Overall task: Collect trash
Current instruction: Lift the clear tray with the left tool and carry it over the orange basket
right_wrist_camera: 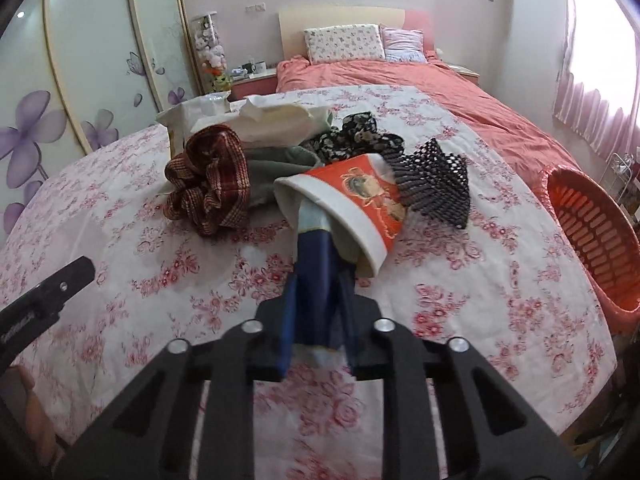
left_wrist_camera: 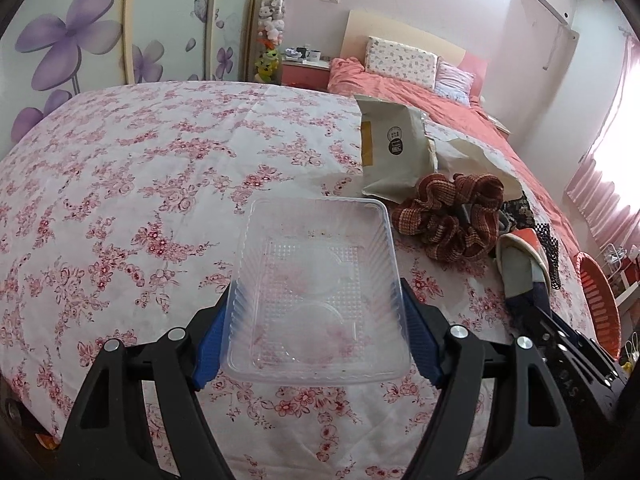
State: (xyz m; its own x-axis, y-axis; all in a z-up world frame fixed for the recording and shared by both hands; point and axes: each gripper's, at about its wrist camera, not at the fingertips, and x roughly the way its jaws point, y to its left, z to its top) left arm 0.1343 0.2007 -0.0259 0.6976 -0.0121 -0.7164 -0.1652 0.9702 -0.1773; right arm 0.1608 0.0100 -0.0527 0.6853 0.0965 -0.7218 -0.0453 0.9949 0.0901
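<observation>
Left wrist view: left hand-held gripper [left_wrist_camera: 316,320] pinches a clear tray [left_wrist_camera: 316,280] by its two long sides, blue pads pressed on both walls. Tray sits bottom centre of frame, long axis running straight away from the camera, held over the floral bed [left_wrist_camera: 120,180]. Right of it, a brown scrunchie [left_wrist_camera: 452,216] at centre right, a paper bag [left_wrist_camera: 396,144] above it, and the cup [left_wrist_camera: 516,256] only as a sliver at right edge.

Right wrist view: right hand-held gripper [right_wrist_camera: 318,276] is pressed nearly together, its tips reaching into the mouth of the orange paper cup [right_wrist_camera: 360,200]. Looks like it pinches the lower rim wall, though the exact contact is hidden by blur and by the cup itself. Cup lies on its side at frame centre, long axis tilted from lower left mouth to upper right base, dead ahead of the right gripper. Black mesh [right_wrist_camera: 436,184] touches the cup's right side.

Key relation: orange basket [right_wrist_camera: 592,236] is at the right edge of the frame, off the bed side, right of the cup. Right hand is nearer it; likely next move is a carry rightward.

Left view shows the tray grip, which the right view lacks. Right view shows the basket's open mouth and the cup's mouth; left view catches only a slice of basket.
</observation>
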